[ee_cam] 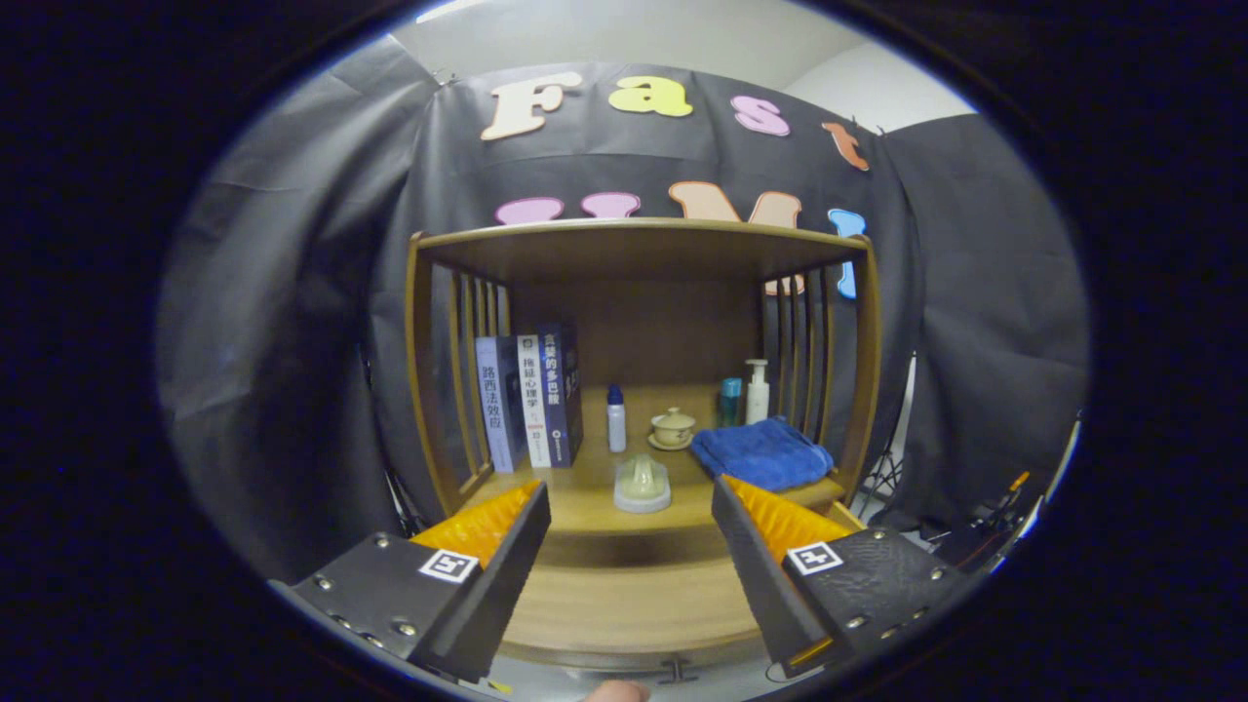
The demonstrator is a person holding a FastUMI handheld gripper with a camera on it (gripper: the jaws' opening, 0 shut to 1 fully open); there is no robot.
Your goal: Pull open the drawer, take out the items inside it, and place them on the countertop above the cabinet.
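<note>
A wooden cabinet [639,239] stands ahead, with an open shelf bay over a countertop [624,595]. My gripper [629,492] hovers above the countertop's front part, open, nothing between its fingers. A small dark drawer handle [675,670] shows just below the countertop's front edge, between and under the fingers. The drawer's inside is hidden. A pale domed glass piece [642,483] sits on the shelf just beyond the fingertips.
In the bay stand books [531,400] on the left, a small blue-capped bottle [615,417], a lidded teacup [673,427], a teal bottle [730,400], a white pump bottle [757,390] and a folded blue towel [762,453]. A person's fingertip [616,691] shows beside the handle.
</note>
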